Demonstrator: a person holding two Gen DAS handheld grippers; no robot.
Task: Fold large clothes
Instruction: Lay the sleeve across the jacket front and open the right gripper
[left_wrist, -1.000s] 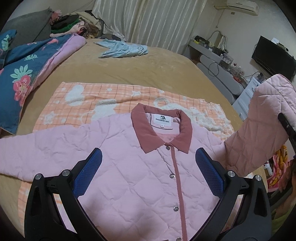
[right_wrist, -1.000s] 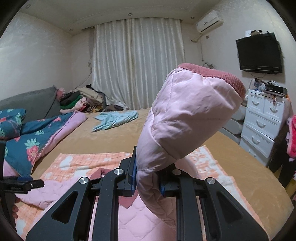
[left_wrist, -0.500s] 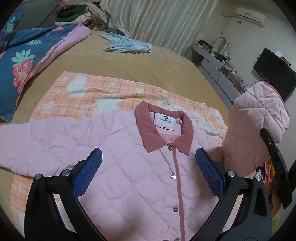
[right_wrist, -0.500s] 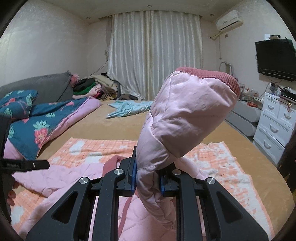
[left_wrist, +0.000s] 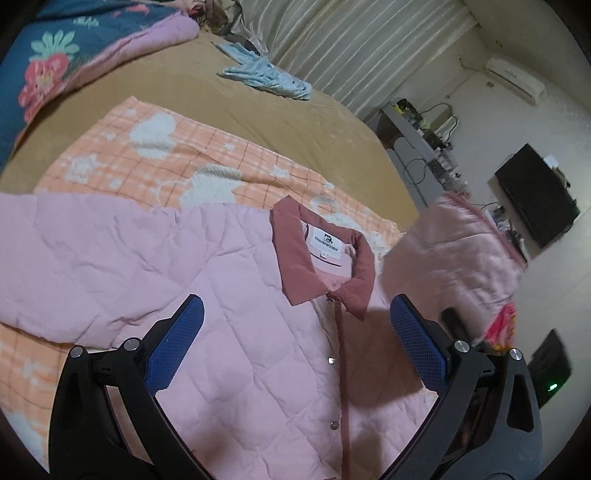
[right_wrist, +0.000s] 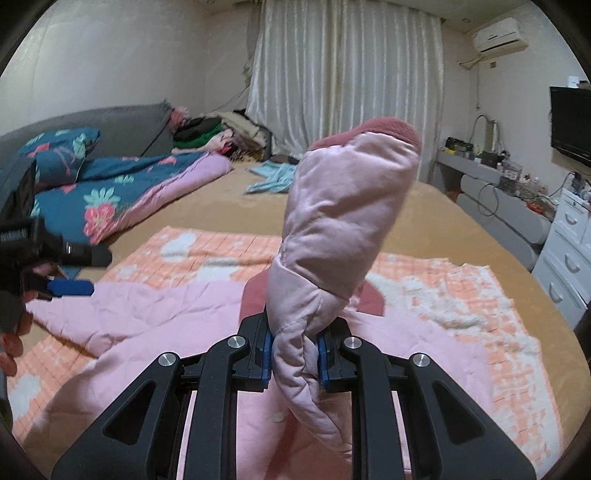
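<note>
The pink quilted jacket with a dusty-rose collar and snap-button placket (left_wrist: 258, 332) lies front side up on the orange checked blanket with white patches (left_wrist: 177, 155), which is spread over the tan-covered bed (left_wrist: 295, 122).

Left hand-held gripper (left_wrist: 295, 343): released. Its blue-padded fingers (left_wrist: 177, 339) stand wide apart above the jacket chest, just below the collar, with no fabric between them. In the right wrist view this gripper (right_wrist: 70, 286) appears at the left edge, over the outstretched sleeve.

Right hand-held gripper (right_wrist: 295, 350): clenched on the jacket's other pink quilted sleeve (right_wrist: 343, 229). The sleeve is pinched between the blue pads and rises upright above them, its rose-coloured cuff uppermost. In the left wrist view the raised sleeve (left_wrist: 454, 258) stands to the right of the collar, blurred.

Surroundings: a crumpled light-blue garment (left_wrist: 266, 75) lies farther along the bed, well apart from the jacket. A navy floral quilt with pink lining (right_wrist: 110, 199) lies along the left side of the bed.
</note>
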